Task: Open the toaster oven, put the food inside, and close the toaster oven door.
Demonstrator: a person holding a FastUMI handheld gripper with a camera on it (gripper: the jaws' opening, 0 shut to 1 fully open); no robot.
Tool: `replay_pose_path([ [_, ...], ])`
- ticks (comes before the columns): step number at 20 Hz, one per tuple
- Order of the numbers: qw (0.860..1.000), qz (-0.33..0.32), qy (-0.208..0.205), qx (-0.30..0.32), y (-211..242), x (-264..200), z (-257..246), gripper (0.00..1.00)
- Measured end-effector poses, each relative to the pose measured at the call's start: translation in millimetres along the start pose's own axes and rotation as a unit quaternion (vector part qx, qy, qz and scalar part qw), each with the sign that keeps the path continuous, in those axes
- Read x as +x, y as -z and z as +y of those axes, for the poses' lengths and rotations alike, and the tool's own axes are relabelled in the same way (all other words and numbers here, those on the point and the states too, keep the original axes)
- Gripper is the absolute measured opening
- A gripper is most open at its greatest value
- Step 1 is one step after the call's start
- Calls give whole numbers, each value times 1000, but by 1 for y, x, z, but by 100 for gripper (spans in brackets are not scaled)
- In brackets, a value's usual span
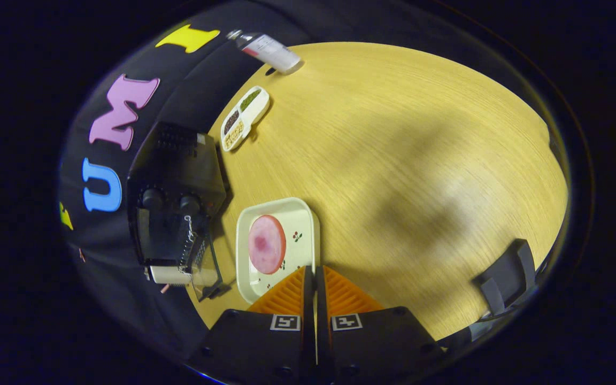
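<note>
One slice of ham [267, 244] lies in a white tray [306, 222] just ahead of the gripper [314, 275], whose fingers are pressed together on nothing. Left of the tray stands the toaster oven [175, 200], door open; farther off, a divided dish [245, 117] holds beans.

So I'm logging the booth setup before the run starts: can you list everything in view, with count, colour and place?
Table: one, light wood, under everything.
Toaster oven: one, black with two knobs, at the table's edge against the booth wall, beside the tray; its glass door hangs open.
Tray: one, white with small printed motifs, just ahead of the fingers.
Food: one round pink slice, lying on the tray.
Divided dish: one, white, three compartments with green, dark and tan fillings, beyond the toaster oven.
Bottle: one, clear with a white and red label, at the table's far edge.
Black object: one, at the table's near edge; cannot tell what it is.
Gripper: one, fingers shut on nothing, tips over the tray's near rim.
</note>
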State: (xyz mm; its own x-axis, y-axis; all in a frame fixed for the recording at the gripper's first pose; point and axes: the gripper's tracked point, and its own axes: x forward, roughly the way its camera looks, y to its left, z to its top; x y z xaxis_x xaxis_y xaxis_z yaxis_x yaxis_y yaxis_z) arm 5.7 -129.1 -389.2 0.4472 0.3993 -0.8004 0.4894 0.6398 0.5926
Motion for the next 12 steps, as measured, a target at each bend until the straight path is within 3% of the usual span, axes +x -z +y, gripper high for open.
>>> replay_pose_path([
  [7,994,-57,-46,75,1,-39,8,7],
  [12,992,-55,-89,65,32,-54,60,7],
])
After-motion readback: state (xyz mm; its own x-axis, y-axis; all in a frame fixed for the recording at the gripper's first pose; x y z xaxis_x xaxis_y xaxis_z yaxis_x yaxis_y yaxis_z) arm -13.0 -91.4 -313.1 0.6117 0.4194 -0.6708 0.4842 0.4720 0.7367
